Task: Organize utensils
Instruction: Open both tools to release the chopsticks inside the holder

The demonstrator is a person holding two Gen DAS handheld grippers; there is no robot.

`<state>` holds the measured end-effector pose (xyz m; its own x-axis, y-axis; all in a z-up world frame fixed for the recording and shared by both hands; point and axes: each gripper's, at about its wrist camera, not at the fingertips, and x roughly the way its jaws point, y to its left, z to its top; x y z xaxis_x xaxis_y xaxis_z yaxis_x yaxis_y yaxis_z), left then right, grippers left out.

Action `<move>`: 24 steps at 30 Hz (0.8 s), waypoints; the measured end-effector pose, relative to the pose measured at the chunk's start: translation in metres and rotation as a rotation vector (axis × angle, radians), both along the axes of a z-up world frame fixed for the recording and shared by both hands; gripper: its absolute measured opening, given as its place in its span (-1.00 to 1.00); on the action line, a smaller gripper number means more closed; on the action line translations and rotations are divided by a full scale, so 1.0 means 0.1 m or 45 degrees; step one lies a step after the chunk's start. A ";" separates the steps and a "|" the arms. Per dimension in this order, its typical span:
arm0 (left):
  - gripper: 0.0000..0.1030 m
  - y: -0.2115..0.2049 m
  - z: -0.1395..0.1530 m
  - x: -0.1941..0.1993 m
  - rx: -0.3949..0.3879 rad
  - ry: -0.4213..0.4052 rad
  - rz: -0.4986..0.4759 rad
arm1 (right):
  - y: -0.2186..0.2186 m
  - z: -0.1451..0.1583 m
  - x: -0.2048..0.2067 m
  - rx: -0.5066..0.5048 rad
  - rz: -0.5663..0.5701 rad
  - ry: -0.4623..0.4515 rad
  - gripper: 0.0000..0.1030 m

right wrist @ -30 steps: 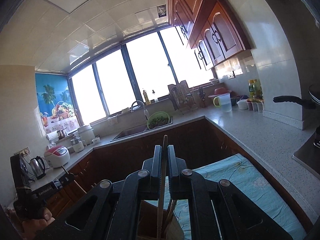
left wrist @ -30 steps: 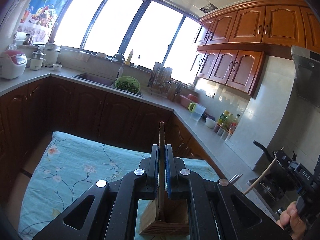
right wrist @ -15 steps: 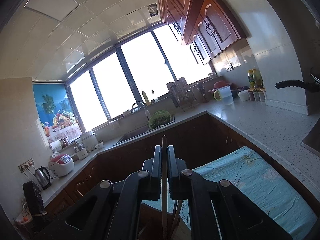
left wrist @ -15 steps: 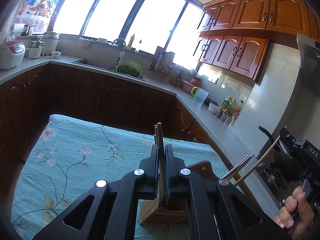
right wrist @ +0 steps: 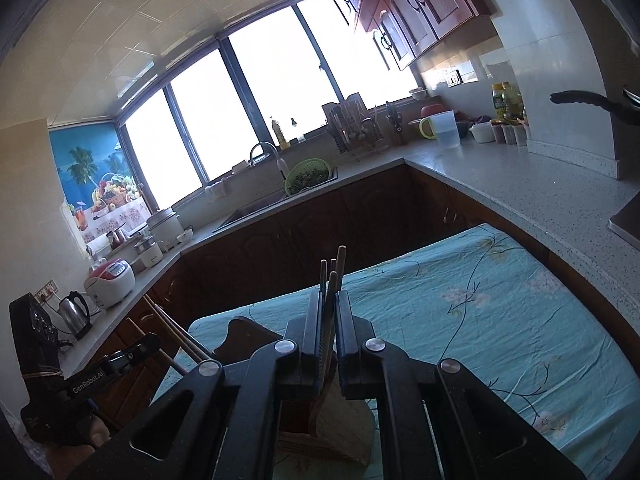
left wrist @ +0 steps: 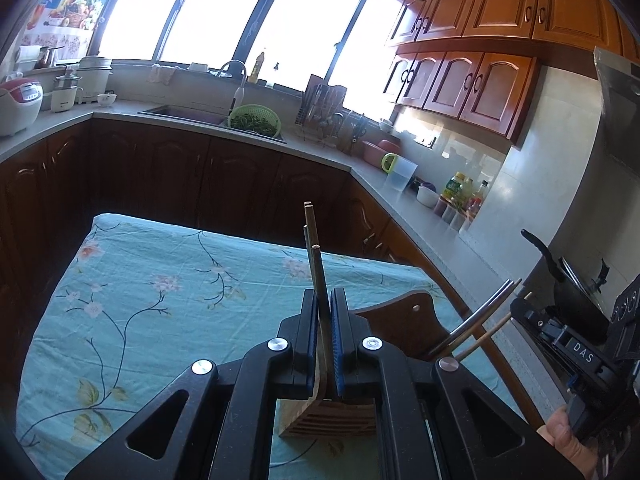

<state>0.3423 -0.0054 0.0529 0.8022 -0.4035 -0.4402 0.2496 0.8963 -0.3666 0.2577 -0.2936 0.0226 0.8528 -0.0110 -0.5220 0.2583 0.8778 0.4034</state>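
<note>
The wooden utensil holder (left wrist: 330, 416) stands on the floral teal tablecloth (left wrist: 160, 300), at its near edge, and I take it as my landmark. In my left wrist view the left gripper (left wrist: 325, 308) sits directly above the holder with its jaws nearly closed, the blue pads pinching a single brown chopstick (left wrist: 318, 272) that runs upright between them, its lower end dropping toward the holder's slots. More chopstick tips (left wrist: 308, 210) rise just behind the one I grip; whether those are also pinched I cannot tell.

To the right of the holder in that view, the right gripper (left wrist: 520, 308) carries a pale wooden chopstick (left wrist: 486, 334) slanting down toward the holder, with metal chopsticks (left wrist: 480, 316) beside it. A dark wooden board (left wrist: 404, 320) lies on the cloth just behind the holder.

In my right wrist view the right gripper (right wrist: 329, 300) also hovers over the holder (right wrist: 332, 428), jaws almost shut on a thin stick (right wrist: 331, 292) standing between the pads, with other stick tips (right wrist: 341, 258) just past it. A hand (right wrist: 94, 438) at the lower left holds the left gripper.
</note>
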 end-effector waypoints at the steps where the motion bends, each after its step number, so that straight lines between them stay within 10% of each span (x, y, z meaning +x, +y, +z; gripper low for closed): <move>1: -0.90 -0.01 -0.01 -0.01 0.005 -0.002 0.001 | 0.00 0.01 0.00 0.001 0.000 0.005 -0.89; 10: -0.89 -0.08 -0.02 -0.07 0.040 0.021 -0.004 | -0.06 0.02 0.03 0.042 0.003 0.023 -0.76; 13: -0.59 -0.06 0.03 -0.12 0.028 0.032 -0.009 | -0.12 0.02 -0.01 0.087 -0.007 0.024 -0.35; 16: -0.05 0.02 0.11 -0.32 -0.004 0.001 0.013 | -0.16 0.08 -0.15 0.133 -0.016 -0.032 0.51; 24: 0.21 0.33 -0.07 -0.99 -0.061 0.059 0.062 | -0.18 0.12 -0.67 0.168 -0.019 -0.052 0.83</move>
<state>0.2429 0.0273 0.0461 0.8005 -0.3858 -0.4587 0.1877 0.8882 -0.4194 0.1909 -0.3114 0.0348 0.8735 0.0428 -0.4849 0.2518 0.8128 0.5253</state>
